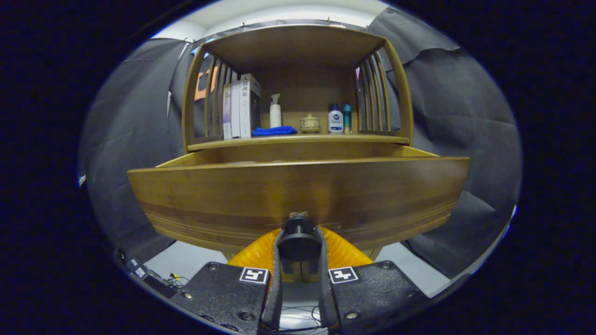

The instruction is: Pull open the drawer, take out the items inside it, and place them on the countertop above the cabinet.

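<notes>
drawer (pixel 298 195) sits centre frame, pulled out from the cabinet (pixel 298 149); its curved wooden front fills the middle band, w/ grooved lines along the lower edge. top rim of the front hides the inside, so contents can't be told. side walls of the drawer run back to the cabinet body at mid-left & mid-right.

knob (pixel 299 232) dark, round, at lower centre of the drawer front, small metal fitting just above it. gripper (pixel 299 242) at bottom centre; both fingers (pixel 278 260) closed in tight on the knob, one on each side, pinching it. two marker tags on the gripper body, left & right of the fingers.

countertop (pixel 298 141) just above the drawer, upper centre, under an arched wooden hood w/ slatted sides. on it, left to right: books (pixel 241 108) standing upright by the left slats, blue cloth (pixel 274 131) lying flat just beside them, white spray bottle (pixel 275 111) behind the cloth, small lidded ceramic jar (pixel 309 123) mid, then a white bottle (pixel 335 119) & a teal bottle (pixel 347 118) close together near the right slats.

dark cloth walls left & right of the cabinet. pale floor at the lower corners; cables & small dark gear at lower left (pixel 149 277).
</notes>
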The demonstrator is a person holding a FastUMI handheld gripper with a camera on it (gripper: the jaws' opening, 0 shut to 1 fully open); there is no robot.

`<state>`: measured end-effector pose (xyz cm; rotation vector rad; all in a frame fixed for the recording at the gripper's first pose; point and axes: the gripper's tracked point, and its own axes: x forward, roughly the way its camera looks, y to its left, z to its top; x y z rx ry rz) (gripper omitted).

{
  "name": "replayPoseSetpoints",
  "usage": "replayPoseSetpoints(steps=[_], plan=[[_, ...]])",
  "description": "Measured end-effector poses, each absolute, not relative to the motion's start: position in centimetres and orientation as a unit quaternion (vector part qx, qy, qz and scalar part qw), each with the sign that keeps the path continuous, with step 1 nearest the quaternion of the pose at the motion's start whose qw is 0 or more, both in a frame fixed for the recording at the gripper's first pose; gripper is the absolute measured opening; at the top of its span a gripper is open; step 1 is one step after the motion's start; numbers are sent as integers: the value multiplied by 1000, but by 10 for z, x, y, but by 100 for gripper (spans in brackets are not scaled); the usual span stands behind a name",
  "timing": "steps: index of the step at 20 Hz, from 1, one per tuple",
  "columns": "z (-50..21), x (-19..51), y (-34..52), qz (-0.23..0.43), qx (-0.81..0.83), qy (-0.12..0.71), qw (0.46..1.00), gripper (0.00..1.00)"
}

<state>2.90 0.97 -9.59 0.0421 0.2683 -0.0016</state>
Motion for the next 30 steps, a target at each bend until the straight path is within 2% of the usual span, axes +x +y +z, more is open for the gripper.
replayPoseSetpoints(steps=[11, 15, 16, 22, 30], plan=[[-94, 30, 9, 0, 9, 127, 992, 35], [-96, 28, 8, 2, 16, 130, 991, 42], [-97, 26, 10, 7, 20, 134, 991, 47], [-86, 0, -1, 8, 37, 135, 990, 100], [-9, -32, -43, -3, 43, 82, 996, 99]])
